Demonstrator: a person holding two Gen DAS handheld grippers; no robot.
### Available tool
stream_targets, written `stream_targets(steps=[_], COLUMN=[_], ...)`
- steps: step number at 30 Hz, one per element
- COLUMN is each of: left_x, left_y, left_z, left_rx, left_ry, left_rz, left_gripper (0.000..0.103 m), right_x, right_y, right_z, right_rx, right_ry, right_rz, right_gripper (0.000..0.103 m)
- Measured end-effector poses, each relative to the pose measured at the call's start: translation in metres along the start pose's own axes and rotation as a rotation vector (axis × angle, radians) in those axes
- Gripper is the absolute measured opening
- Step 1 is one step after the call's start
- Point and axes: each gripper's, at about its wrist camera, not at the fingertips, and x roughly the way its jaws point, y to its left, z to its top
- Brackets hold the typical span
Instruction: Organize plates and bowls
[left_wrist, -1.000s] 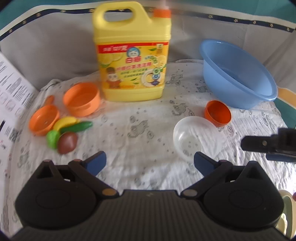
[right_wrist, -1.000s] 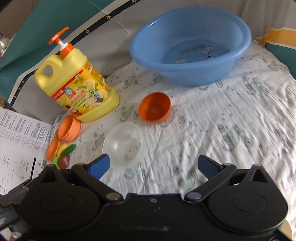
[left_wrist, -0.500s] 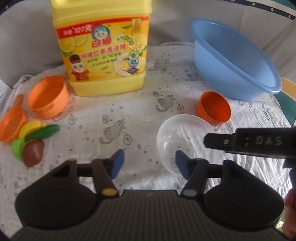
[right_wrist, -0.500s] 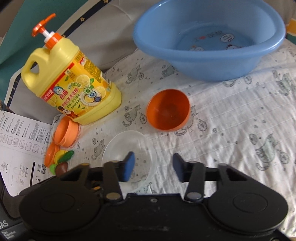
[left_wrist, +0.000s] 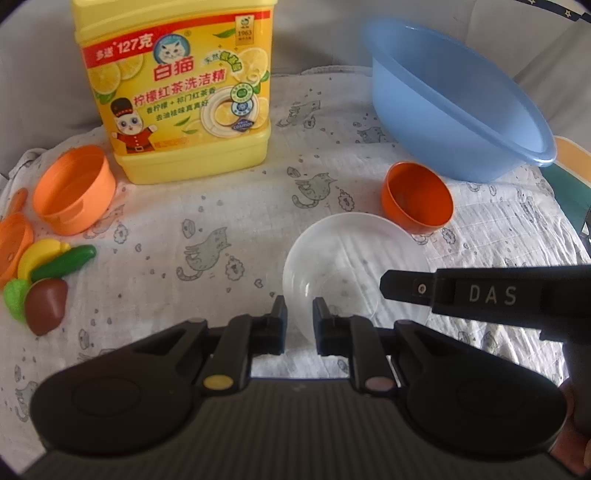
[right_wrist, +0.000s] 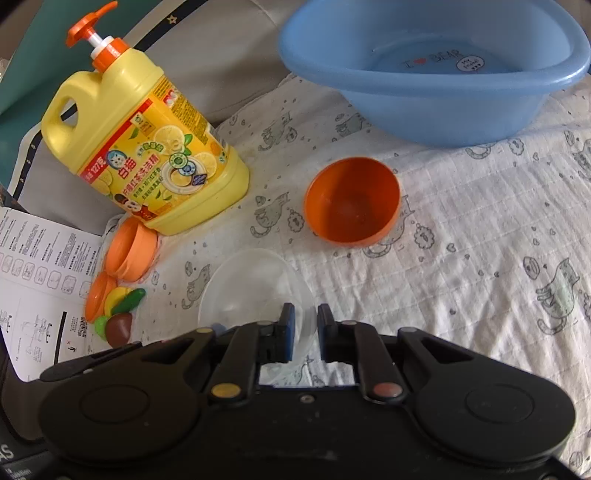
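A clear plastic bowl (left_wrist: 354, 258) (right_wrist: 251, 288) sits on the cat-print cloth in front of both grippers. My left gripper (left_wrist: 298, 319) is closing, its pads on either side of the bowl's near left rim and pinching it. The jaws of my right gripper (right_wrist: 304, 325) are closing too, with the bowl's right rim gripped between the blue pads. In the left wrist view the right gripper's black body (left_wrist: 480, 295) reaches in over the bowl's right side. Just behind the clear bowl stands a small orange bowl (left_wrist: 419, 199) (right_wrist: 352, 201), upright and empty.
A blue basin (left_wrist: 450, 107) (right_wrist: 436, 85) stands at the back right. A big yellow detergent bottle (left_wrist: 177, 96) (right_wrist: 147, 147) is at the back left. An orange toy cup (left_wrist: 72, 188), an orange pan and toy food (left_wrist: 44, 280) lie left. Printed paper (right_wrist: 33, 280) is far left.
Both grippers came down and forward to the clear bowl. Their jaws went from wide open to nearly together, each now around the bowl's rim.
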Motion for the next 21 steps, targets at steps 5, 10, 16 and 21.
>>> stream_targets(steps=[5,10,16,21], left_x=[-0.013,-0.033,-0.059,-0.086], left_y=[0.000,0.003,0.005,0.005], left_z=[-0.004,-0.012,-0.031,-0.046], left_rx=[-0.009,-0.027,-0.042,-0.049], left_ry=[-0.008,-0.015,-0.018,-0.027], left_rz=[0.002,0.005,0.008,0.012], left_gripper=[0.014,0.014,0.014,0.014], right_x=[-0.009,-0.021,-0.040,-0.061], right_y=[0.004,0.013,0.024,0.032], right_z=[-0.005,-0.014,-0.030,-0.046], right_rx=[-0.005,-0.020,-0.038,-0.055], right_ry=[0.005,0.009,0.019,0.022], right_rz=[0.007,0.018,0.029,0.036], right_gripper=[0.013,0.013,0.013,0.013])
